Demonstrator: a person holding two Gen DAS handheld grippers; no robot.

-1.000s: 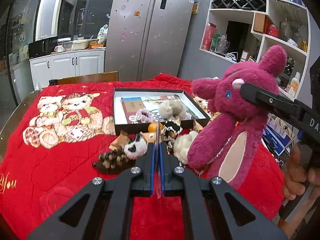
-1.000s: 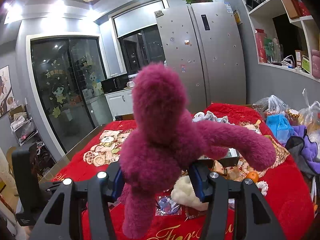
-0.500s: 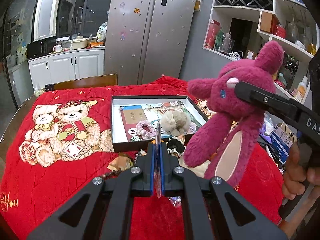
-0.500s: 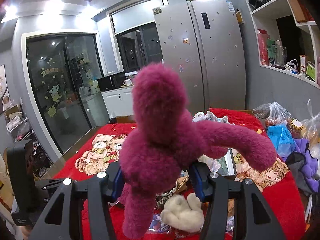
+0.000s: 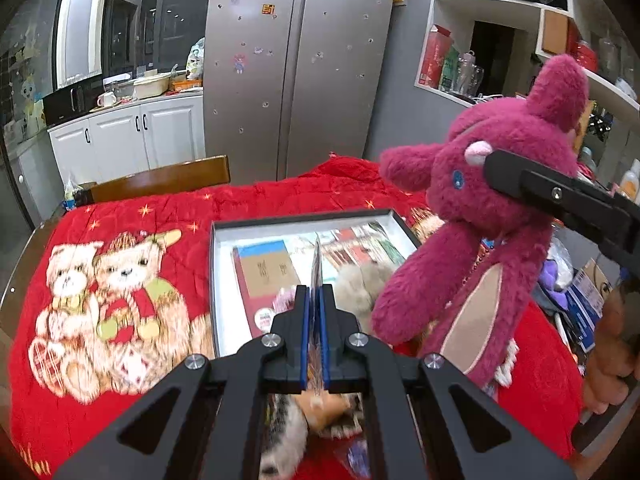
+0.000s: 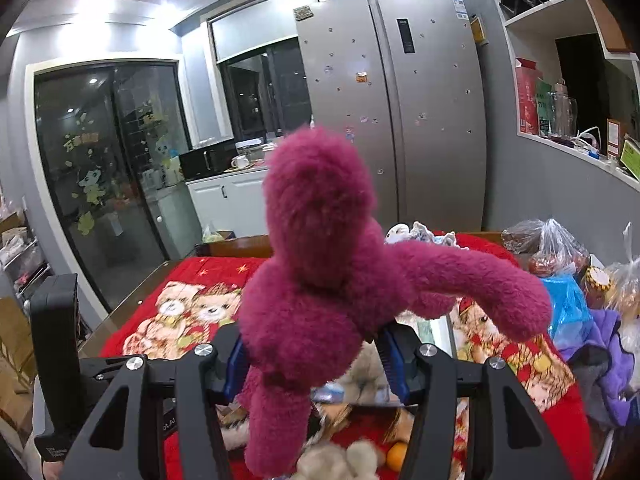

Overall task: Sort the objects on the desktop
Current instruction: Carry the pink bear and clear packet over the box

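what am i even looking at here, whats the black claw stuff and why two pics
A person holds a handheld two-finger gripper in each hand, and each carries a wide-angle camera looking along its fingers, hence two pictures. The left gripper, seen from its own camera, is shut on a thin flat card or packet. The right gripper, seen from its camera, squeezes a pink plush bear; the left view shows the same bear from the side. Below lies a red blanket printed with teddy bears, an open shallow box holding papers and a fluffy toy, and more small toys.
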